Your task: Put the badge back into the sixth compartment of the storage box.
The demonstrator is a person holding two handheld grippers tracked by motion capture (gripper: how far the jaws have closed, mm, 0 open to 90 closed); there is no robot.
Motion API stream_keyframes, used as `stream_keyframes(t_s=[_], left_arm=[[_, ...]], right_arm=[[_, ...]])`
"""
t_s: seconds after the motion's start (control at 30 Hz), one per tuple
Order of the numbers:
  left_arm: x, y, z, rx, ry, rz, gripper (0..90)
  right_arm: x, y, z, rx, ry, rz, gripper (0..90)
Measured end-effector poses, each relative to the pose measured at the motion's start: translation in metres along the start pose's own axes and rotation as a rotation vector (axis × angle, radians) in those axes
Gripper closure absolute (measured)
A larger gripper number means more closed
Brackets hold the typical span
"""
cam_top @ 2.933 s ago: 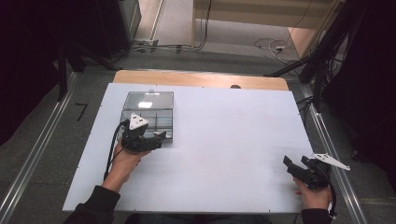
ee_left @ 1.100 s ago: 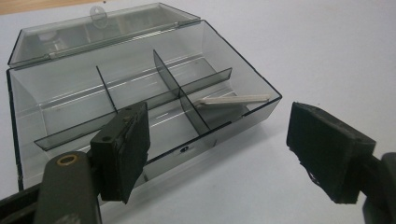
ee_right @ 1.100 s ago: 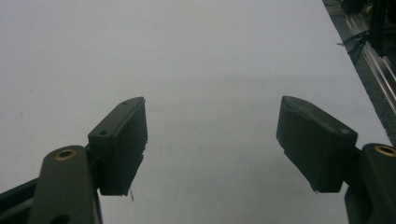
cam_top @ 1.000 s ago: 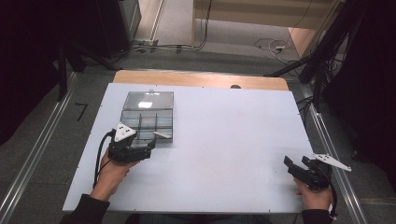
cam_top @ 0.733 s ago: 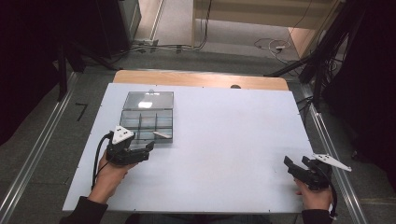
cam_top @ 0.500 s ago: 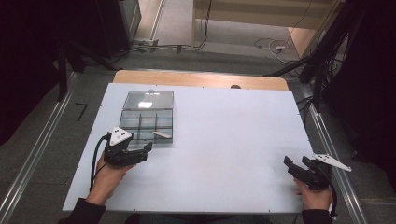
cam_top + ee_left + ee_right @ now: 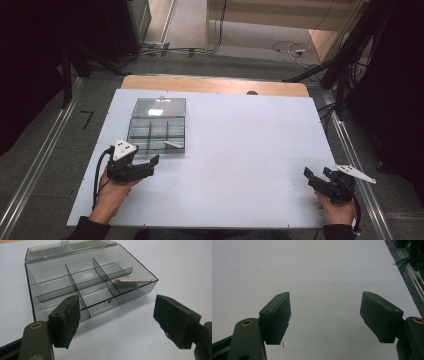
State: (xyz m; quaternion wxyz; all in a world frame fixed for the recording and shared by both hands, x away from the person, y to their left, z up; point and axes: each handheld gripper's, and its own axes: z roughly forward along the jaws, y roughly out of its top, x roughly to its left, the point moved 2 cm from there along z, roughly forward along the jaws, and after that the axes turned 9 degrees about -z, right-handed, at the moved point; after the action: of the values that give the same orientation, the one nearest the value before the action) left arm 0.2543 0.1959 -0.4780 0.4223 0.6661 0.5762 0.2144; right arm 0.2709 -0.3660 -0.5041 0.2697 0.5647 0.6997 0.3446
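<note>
- Table (image 7: 240, 150): a white top that carries a clear box (image 7: 157, 127) in its far left part.
- Box: smoky transparent plastic, with its lid (image 7: 159, 106) swung open and lying flat on the table behind it.
- Box interior, left gripper view: thin dividers (image 7: 100, 272) split the box (image 7: 85, 282) into several compartments.
- Metal piece (image 7: 132, 280): a flat, pale strip that lies in the near right compartment, leaning against the box wall; in the high view it shows as a light sliver (image 7: 172, 144) at the box's near right corner.
- Left gripper (image 7: 150, 162): held in the person's left hand (image 7: 112, 187), just in front of the box's near left corner and not touching it, above the table.
- Left gripper, own view (image 7: 117, 322): jaws spread wide with nothing between them, pointing at the box's front wall.
- Right gripper (image 7: 315, 176): held in the right hand (image 7: 335, 207), well apart from the box, at the table's near right corner.
- Right gripper, own view (image 7: 325, 317): jaws spread wide and empty over bare table.
- Cable (image 7: 97, 175): trails from the left gripper back along the left hand, on the side away from the box.
</note>
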Motion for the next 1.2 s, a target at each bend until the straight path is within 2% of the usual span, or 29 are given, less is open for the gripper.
stream_keyframes(t_s=[0.57,1.2], left_arm=[[0.011,-0.012,-0.011,-0.003,0.026,-0.02,22.0],[0.017,-0.021,-0.024,-0.012,0.037,-0.028,22.0]], right_arm=[[0.001,0.0,0.0,0.001,0.0,-0.002,23.2],[0.001,-0.001,0.001,0.009,-0.002,-0.002,23.2]])
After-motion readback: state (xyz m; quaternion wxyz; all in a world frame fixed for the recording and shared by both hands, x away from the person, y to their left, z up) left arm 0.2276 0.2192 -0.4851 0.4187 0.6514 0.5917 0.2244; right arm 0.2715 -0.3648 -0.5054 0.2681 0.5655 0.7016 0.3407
